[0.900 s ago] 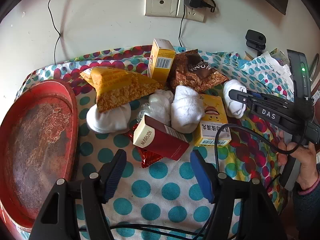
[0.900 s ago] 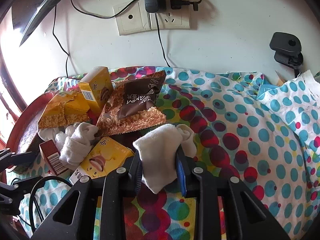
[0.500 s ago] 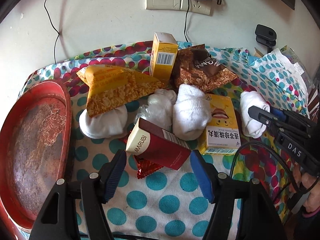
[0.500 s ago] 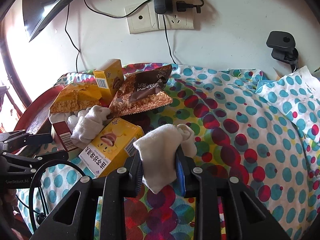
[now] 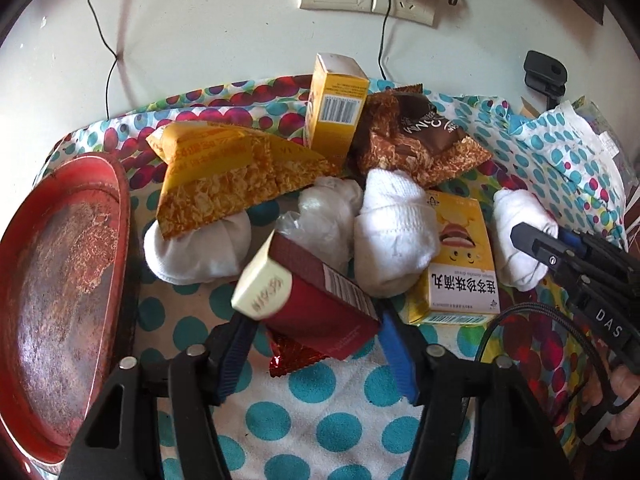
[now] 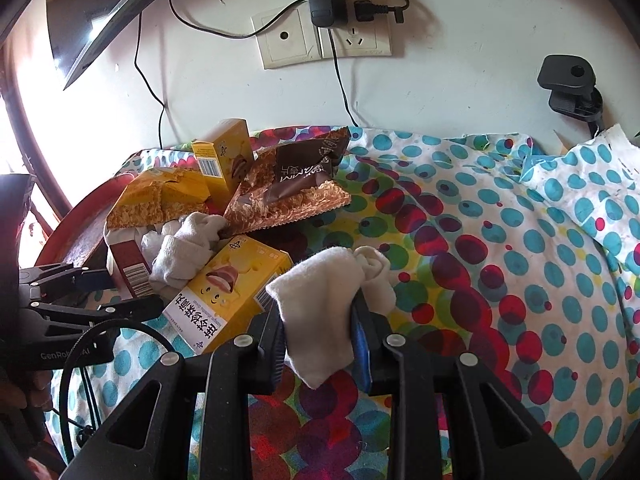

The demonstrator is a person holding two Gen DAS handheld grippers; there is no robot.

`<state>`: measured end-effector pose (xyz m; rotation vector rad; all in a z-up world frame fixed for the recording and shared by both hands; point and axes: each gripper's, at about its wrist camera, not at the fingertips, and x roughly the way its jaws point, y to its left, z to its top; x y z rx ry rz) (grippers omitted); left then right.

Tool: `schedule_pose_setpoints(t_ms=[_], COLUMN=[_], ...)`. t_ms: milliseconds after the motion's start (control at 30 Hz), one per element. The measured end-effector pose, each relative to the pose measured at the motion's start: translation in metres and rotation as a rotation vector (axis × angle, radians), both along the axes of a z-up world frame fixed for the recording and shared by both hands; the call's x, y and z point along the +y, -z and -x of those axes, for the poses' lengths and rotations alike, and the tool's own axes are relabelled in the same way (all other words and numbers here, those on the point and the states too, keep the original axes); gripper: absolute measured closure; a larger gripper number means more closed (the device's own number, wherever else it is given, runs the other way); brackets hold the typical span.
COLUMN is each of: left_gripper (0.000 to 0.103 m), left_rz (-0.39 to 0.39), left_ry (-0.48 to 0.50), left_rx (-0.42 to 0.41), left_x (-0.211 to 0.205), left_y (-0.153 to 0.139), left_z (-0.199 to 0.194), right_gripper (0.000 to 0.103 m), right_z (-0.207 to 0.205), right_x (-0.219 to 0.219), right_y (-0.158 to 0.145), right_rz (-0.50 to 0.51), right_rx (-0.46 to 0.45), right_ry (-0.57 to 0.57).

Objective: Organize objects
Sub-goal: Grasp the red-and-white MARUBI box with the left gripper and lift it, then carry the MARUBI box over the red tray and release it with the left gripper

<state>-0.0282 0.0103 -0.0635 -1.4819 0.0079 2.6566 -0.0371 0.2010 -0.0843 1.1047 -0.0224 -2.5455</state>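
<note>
A dark red Marubi box [image 5: 312, 300] lies tilted on a pile of snacks and white socks. My left gripper [image 5: 316, 340] is open, its blue fingers on either side of the box's near end. My right gripper [image 6: 320, 336] is shut on a rolled white sock [image 6: 328, 304] and holds it just right of the pile; it also shows in the left wrist view [image 5: 520, 236]. In the pile are a yellow box lying flat [image 5: 460, 256], an upright yellow box [image 5: 336, 108], a yellow snack bag [image 5: 232, 176], a brown snack bag [image 5: 416, 140] and more white socks [image 5: 392, 232].
A worn red tray [image 5: 60, 280] sits at the left edge of the spotted cloth [image 6: 500, 280]. A red foil wrapper [image 5: 292, 356] lies under the red box. Wall sockets with a plugged charger [image 6: 324, 0] are behind. A black clamp [image 6: 568, 84] is at the back right.
My left gripper has moved forward, so the red box now lies between its fingers. My right gripper with the sock has drawn back and lower, to the right of the flat yellow box.
</note>
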Motion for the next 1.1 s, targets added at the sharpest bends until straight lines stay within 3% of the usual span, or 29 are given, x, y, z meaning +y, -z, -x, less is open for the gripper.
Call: schedule_pose_setpoints(t_ms=[100, 167, 433, 600, 1100], left_gripper=[0.067, 0.073, 0.073, 0.073, 0.073], left_rz=[-0.06, -0.06, -0.034, 0.009, 0.008], left_ry=[-0.011, -0.015, 0.029, 0.0, -0.197], left_rx=[-0.001, 0.004, 0.046, 0.092, 0.106], left_x=[-0.008, -0.01, -0.006, -0.012, -0.116], left_y=[-0.005, -0.008, -0.027, -0.043, -0.06], left_z=[0.0, -0.001, -0.018, -0.03, -0.049], right_gripper=[0.077, 0.076, 0.076, 0.076, 0.076], right_z=[-0.001, -0.001, 0.0, -0.001, -0.018], right_x=[0.001, 0.002, 0.003, 0.002, -0.014], right_y=[0.0, 0.001, 0.001, 0.001, -0.019], right_rz=[0.013, 0.017, 0.028, 0.022, -0.01], right_rx=[0.001, 0.001, -0.008, -0.009, 0.017], right_ry=[0.006, 0.01, 0.022, 0.033, 0.043])
